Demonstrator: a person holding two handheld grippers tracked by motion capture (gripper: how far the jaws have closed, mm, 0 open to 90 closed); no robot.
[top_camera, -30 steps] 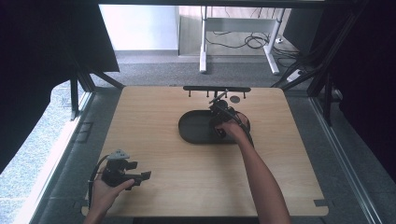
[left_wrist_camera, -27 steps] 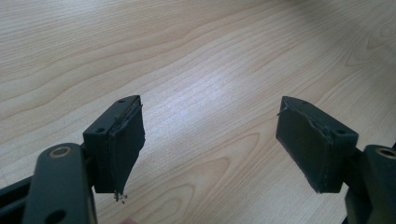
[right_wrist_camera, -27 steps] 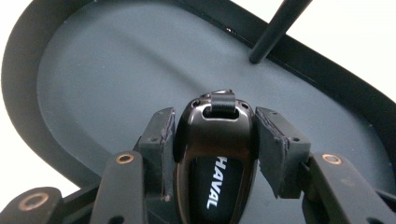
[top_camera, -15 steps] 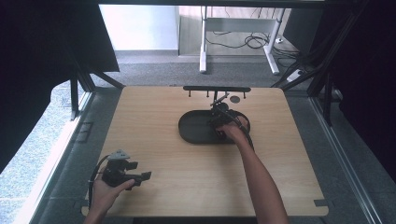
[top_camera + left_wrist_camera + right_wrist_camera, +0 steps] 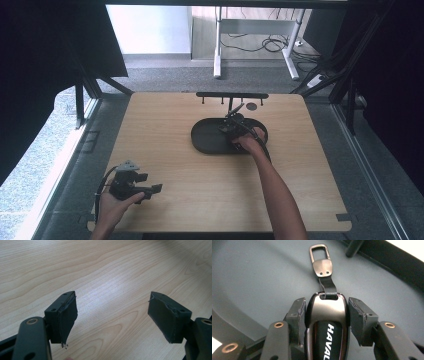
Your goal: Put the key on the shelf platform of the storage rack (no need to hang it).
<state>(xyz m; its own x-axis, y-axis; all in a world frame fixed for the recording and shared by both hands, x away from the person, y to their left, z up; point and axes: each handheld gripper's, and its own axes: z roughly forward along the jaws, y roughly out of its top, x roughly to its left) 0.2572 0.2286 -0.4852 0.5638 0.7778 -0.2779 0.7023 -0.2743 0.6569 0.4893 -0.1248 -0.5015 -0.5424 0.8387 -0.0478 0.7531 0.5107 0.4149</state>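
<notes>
The right gripper (image 5: 234,126) holds a glossy dark car key fob with silver trim and white "HAVAL" lettering (image 5: 327,325), its fingers (image 5: 298,315) pressed against both sides of the fob's body. A short black strap ending in a metal clasp with a rectangular loop (image 5: 321,261) extends from the top of the fob and lies over the floor of the black oval tray (image 5: 205,140). In the high view, this gripper is positioned over the right half of the tray, which rests on the light wooden table (image 5: 175,195) just in front of a low black rack with small pegs (image 5: 232,95) near the far edge. The person's right hand (image 5: 248,142) and forearm reach in from the bottom of that view. The left gripper (image 5: 131,181) sits in the person's left hand (image 5: 112,207) near the front left corner of the table, well apart from the tray. Its fingers (image 5: 65,317) stand wide apart with nothing between them, and bare wood grain shows beneath.
</notes>
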